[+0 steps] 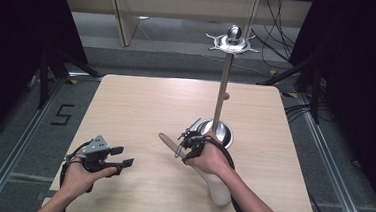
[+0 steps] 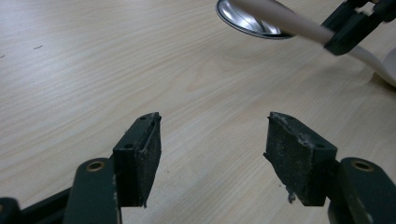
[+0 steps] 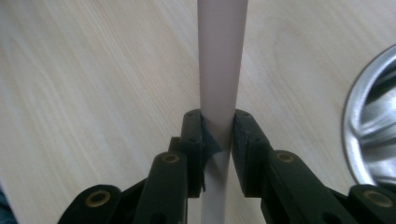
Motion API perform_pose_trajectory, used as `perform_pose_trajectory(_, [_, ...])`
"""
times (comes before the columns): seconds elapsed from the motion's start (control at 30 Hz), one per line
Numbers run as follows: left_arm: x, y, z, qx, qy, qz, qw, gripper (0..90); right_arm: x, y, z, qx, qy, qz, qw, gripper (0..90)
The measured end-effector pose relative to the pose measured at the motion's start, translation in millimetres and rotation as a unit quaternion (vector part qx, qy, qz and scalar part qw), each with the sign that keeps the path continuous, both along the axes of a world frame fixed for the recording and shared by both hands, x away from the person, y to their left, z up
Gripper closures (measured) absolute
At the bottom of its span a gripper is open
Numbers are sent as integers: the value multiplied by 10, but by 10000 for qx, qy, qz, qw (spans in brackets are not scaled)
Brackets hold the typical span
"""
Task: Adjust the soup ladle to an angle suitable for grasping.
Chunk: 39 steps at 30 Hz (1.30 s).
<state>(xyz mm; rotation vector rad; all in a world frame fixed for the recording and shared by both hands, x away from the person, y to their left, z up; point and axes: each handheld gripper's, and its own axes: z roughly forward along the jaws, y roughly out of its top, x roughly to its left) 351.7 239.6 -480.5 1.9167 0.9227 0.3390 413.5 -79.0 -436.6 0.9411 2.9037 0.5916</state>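
A beige long-handled kitchen utensil (image 1: 219, 191) slants across the table, its broad end near the front edge and its thin handle end pointing up and left. My right gripper (image 1: 187, 143) is shut on the handle (image 3: 220, 56), with both pads pressed against it (image 3: 218, 135). In the left gripper view the handle (image 2: 289, 21) and the right gripper (image 2: 350, 28) appear at the top right. My left gripper (image 1: 124, 156) sits low at the front left of the table, open with nothing between its jaws (image 2: 212, 154).
A metal utensil stand (image 1: 222, 88) rises just behind the right hand, with a round shiny base (image 1: 223, 132) (image 3: 373, 135) (image 2: 243, 18) and a ring of hooks at the top (image 1: 233, 41). Bare light wood tabletop (image 1: 151, 103) spreads around it.
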Motion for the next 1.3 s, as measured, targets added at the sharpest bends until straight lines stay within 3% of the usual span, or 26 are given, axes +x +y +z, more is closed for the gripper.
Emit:
perform_pose_trajectory(0.03, [-1, -1, 0, -1, 2, -2, 10000, 349, -9, -44, 28, 112, -141, 116, 9998, 762])
perform_pose_trajectory(0.13, [-3, 1, 3, 17, 22, -19, 10000, 349, -95, -157, 138, 471, -179, -120, 9987, 763])
perform_pose_trajectory(0.3, [0, 5, -7, 48, -6, -2, 10000, 348, -203, -413, 292, 888, -410, -234, 9949, 763])
perform_pose_trajectory(0.4, [-3, 0, -7, 22, 19, -9, 10000, 348, -258, -561, 338, 1189, -570, -226, 9910, 763])
perform_pose_trajectory(0.43, [-3, -2, -8, 26, 19, -5, 10000, 348, -297, -605, 350, 1292, -614, -378, 9890, 763])
perform_pose_trajectory(0.5, [0, 3, -8, 77, 17, -24, 10000, 348, -347, -711, 377, 1442, -788, -418, 9855, 763])
perform_pose_trajectory(0.57, [-4, -1, -6, 87, 25, -15, 10000, 348, -409, -800, 413, 1614, -779, -413, 9829, 763])
perform_pose_trajectory(0.6, [-6, -3, -6, 81, 31, -9, 10000, 348, -429, -833, 400, 1747, -925, -459, 9792, 763])
perform_pose_trajectory(0.63, [-8, -3, -6, 83, 34, -9, 10000, 348, -446, -885, 419, 1722, -950, -395, 9797, 763])
perform_pose_trajectory(0.77, [-7, -5, -8, 87, 45, -5, 10000, 348, -568, -1027, 435, 2057, -1108, -544, 9708, 763])
perform_pose_trajectory(0.8, [-8, -6, -7, 91, 41, -8, 9999, 348, -574, -1063, 429, 2134, -1196, -429, 9687, 763])
perform_pose_trajectory(0.83, [-9, -7, -8, 79, 33, -15, 10000, 348, -610, -1093, 431, 2156, -1250, -554, 9669, 763])
perform_pose_trajectory(0.9, [-19, -13, -6, 59, 82, 22, 9999, 348, -677, -1141, 424, 2332, -1370, -713, 9601, 763])
perform_pose_trajectory(0.97, [-14, -12, -8, 79, 28, -13, 10000, 348, -704, -1205, 411, 2436, -1530, -657, 9555, 762])
perform_pose_trajectory(1.03, [-14, -14, -9, 75, 30, -10, 10000, 348, -757, -1270, 390, 2625, -1690, -705, 9474, 762])
perform_pose_trajectory(1.1, [-13, -15, -11, 75, 30, -15, 10000, 347, -824, -1325, 383, 2728, -1742, -839, 9424, 762])
perform_pose_trajectory(1.13, [-15, -23, -14, 37, 24, 11, 10000, 348, -821, -1350, 361, 2848, -1940, -768, 9356, 762])
perform_pose_trajectory(1.3, [-22, -22, 0, 180, 43, 13, 9998, 347, -918, -1423, 344, 2973, -2124, -843, 9271, 763])
